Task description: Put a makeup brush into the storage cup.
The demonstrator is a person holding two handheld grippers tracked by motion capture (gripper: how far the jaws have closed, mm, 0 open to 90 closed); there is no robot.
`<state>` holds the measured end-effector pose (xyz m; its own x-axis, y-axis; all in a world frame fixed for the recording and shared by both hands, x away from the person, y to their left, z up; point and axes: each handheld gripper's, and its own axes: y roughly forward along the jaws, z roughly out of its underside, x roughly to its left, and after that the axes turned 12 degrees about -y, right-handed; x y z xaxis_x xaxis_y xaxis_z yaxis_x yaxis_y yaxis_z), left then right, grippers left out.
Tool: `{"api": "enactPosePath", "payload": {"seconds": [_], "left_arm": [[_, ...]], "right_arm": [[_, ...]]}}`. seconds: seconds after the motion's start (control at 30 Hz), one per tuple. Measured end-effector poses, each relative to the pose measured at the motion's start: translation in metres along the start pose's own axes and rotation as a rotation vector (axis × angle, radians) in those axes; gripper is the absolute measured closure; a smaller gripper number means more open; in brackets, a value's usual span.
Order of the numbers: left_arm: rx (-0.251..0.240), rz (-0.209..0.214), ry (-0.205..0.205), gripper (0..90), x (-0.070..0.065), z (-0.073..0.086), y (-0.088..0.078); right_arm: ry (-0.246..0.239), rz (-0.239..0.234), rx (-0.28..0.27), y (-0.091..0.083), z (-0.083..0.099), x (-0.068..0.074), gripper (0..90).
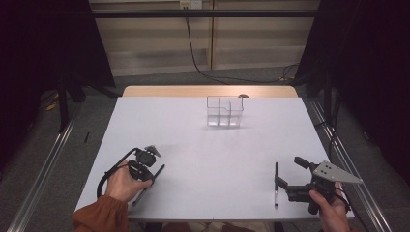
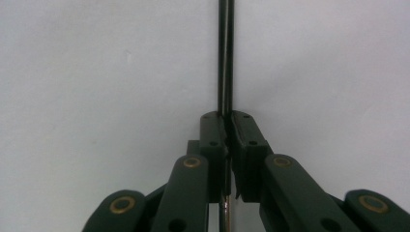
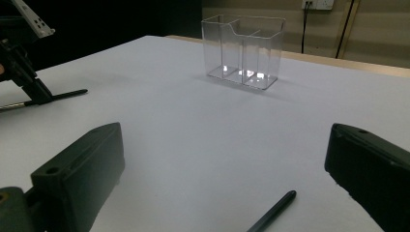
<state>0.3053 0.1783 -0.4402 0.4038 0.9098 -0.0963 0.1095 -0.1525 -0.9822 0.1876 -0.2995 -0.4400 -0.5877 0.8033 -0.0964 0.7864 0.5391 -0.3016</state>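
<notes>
White table (image 1: 203, 159), wood strip along far edge. On it: clear divided organizer (image 1: 225, 111) near far centre, black pen (image 1: 276, 184) near right front, second black pen (image 1: 155, 175) at left front.

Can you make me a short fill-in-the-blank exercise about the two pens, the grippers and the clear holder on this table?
1. The left gripper has its jaws ____ on the thin black pen.
2. The right gripper has its jaws ____, with the second slim black pen lying on the table between them.
3. The clear plastic divided holder has ____ inside it.
4. The holder stands on the ____ table top.

Missing words: shut; open; nothing; white
</notes>
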Motion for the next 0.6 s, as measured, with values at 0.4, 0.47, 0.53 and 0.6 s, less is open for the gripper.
{"api": "enactPosePath", "payload": {"seconds": [0.4,0.47,0.53,0.6], "left_arm": [[-0.134,0.120,-0.030,84.4,0.019,0.010,-0.018],[-0.153,0.135,-0.035,84.4,0.020,0.011,-0.019],[-0.171,0.144,-0.032,84.4,0.022,0.011,-0.021],[-0.210,0.162,-0.032,84.4,0.022,0.012,-0.021]], "right_arm": [[0.002,0.005,-0.002,0.001,0.000,0.000,0.0],[0.001,0.004,-0.002,0.001,0.000,0.000,0.0],[0.002,0.003,-0.004,0.000,0.000,0.000,0.0],[0.002,0.005,-0.004,0.000,0.000,0.000,0.0]]}}
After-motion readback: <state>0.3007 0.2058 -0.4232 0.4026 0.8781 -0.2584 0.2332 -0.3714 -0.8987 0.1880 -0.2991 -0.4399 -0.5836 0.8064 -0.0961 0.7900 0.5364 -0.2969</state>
